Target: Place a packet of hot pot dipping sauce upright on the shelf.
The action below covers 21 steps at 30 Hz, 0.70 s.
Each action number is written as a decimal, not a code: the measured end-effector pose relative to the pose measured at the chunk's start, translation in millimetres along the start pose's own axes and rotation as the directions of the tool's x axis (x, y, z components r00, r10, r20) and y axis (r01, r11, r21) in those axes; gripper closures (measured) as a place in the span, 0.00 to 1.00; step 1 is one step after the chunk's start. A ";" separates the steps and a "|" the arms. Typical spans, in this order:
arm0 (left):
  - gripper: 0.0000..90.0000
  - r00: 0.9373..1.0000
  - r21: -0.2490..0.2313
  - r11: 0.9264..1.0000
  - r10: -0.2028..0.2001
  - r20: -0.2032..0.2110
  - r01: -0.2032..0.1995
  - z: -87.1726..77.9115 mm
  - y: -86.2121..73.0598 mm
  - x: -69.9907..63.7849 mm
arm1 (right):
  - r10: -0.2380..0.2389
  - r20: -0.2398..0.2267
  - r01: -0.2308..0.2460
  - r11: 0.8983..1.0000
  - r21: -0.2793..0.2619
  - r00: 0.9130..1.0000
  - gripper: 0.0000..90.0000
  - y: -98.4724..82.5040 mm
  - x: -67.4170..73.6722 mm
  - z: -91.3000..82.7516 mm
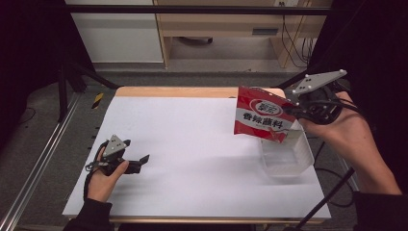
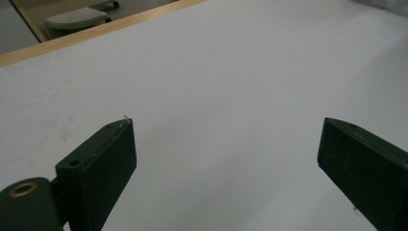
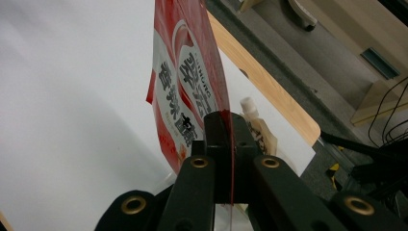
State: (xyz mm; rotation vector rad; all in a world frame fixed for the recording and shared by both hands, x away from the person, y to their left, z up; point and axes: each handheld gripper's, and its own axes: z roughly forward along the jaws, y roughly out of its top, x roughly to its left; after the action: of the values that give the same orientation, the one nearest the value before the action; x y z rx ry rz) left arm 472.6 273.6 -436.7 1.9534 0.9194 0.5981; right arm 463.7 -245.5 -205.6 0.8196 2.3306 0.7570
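1. Right gripper [image 1: 292, 107] clamped on the edge of a red sauce pouch [image 1: 262, 115]; in the right gripper view the jaws are pressed together with the thin pouch edge [image 3: 192, 91] sandwiched between them
2. Pouch hangs in the air to the left of that gripper in the high view, tilted, above the far-right part of the white table [image 1: 192, 154]
3. Clear plastic container [image 1: 286, 156] sits on the table right below the pouch (pouch bottom edge looks just over its far rim, hard to tell if touching)
4. Small spouted packet [image 3: 257, 127] seen behind the jaws in the right gripper view, probably in the container
5. Left gripper [image 1: 139, 161] rests low at the near-left of the table, well apart from the pouch; jaws spread wide, nothing between them
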 end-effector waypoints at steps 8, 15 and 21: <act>0.07 1.000 -0.002 1.000 0.001 0.001 -0.001 -0.3 -0.1 0.2 | 0.028 0.013 -0.028 0.999 0.021 1.000 1.00 -20.3 -7.7 -5.8; 0.07 1.000 -0.004 1.000 -0.001 0.003 0.001 -1.5 0.1 0.8 | 0.057 0.016 -0.057 0.997 0.043 0.998 1.00 -37.4 -11.9 -2.5; 0.07 1.000 -0.009 1.000 -0.005 0.004 0.005 -2.0 0.0 1.5 | 0.088 0.026 -0.090 0.995 0.054 0.996 1.00 -54.6 -17.7 -2.6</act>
State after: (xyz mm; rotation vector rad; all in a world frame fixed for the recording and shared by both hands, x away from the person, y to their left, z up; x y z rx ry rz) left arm 472.1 275.9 -435.5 1.9427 0.9177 0.5942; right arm 453.3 -294.1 -234.2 0.9571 2.3157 0.7187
